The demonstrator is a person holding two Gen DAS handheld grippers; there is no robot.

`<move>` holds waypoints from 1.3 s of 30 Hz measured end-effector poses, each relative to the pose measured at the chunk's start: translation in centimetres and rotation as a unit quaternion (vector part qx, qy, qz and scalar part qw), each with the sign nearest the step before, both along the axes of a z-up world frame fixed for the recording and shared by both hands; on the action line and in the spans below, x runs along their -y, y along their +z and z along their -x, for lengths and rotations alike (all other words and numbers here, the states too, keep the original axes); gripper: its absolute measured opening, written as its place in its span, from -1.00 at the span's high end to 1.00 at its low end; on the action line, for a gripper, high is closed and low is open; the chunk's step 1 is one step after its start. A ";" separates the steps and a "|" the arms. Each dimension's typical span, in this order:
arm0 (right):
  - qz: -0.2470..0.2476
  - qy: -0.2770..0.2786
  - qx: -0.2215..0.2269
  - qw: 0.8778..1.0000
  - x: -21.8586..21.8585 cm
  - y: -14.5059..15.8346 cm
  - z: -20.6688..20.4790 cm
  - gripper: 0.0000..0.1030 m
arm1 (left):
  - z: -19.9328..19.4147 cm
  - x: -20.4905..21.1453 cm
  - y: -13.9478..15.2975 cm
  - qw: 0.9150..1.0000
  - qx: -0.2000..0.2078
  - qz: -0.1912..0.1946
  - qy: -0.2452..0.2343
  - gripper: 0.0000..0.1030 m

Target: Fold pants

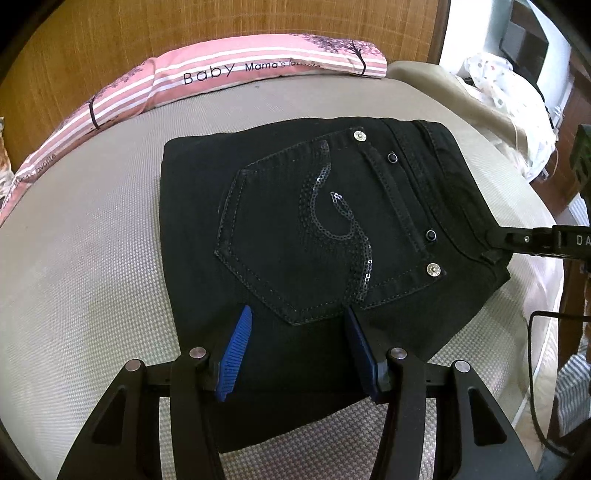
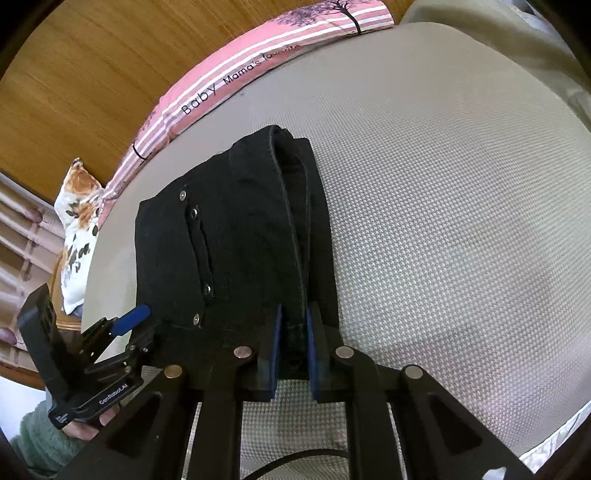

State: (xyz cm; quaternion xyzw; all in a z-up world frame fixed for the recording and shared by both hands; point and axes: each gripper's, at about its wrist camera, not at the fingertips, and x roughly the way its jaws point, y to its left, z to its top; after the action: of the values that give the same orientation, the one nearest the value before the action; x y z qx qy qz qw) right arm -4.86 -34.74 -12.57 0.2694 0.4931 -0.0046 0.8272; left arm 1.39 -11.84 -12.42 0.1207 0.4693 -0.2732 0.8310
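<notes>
- Blue ribbed pads of the left gripper (image 1: 297, 354) stand apart at six o'clock in the left wrist view, straddling the near edge of the black jeans (image 1: 314, 236) without pressing on the cloth; nothing is clamped between them.
- Right gripper (image 2: 293, 343), seen in its own view, has its dark pads pinched onto the thick waistband edge (image 2: 291, 229), a pinch that looks meant to pin or tug that side while the bundle is squared.
- Jeans lie folded into a compact rectangle at the middle of the bed, back pocket up, its sequin swirl (image 1: 332, 221) and metal rivets catching light; the denim looks stiff and layered.
- Mattress cover (image 1: 92, 277) beneath is a pale grey honeycomb mesh, flat and grippy, likely why the fold sits still.
- Pink striped pillow (image 1: 221, 70) printed "Baby" runs from nine to one o'clock against a woven wooden headboard (image 1: 184, 29).
- A hand (image 2: 85, 428) in a fuzzy green sleeve grips the left tool at eight o'clock in the right wrist view.
- Folding appears nearly complete.
</notes>
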 end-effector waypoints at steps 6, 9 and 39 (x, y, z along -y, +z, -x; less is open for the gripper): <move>-0.015 -0.009 -0.001 1.000 0.2 -0.2 0.1 0.74 | -0.1 -0.1 0.1 1.000 0.000 -0.001 0.000 -0.05; -0.014 -0.010 -0.003 1.000 0.1 -0.1 0.1 0.65 | -0.1 -0.1 0.2 1.000 0.004 -0.005 0.004 -0.11; -0.043 0.041 -0.020 0.998 2.6 -0.6 -4.5 -0.02 | -6.0 -6.4 1.4 0.993 -0.029 0.014 0.116 -0.15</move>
State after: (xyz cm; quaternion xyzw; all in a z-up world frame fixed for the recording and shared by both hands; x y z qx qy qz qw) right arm -0.35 -37.32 -13.17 0.2845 0.5200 0.0452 0.8041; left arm 7.36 -5.40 -11.03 0.0462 0.5006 -0.1850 0.8444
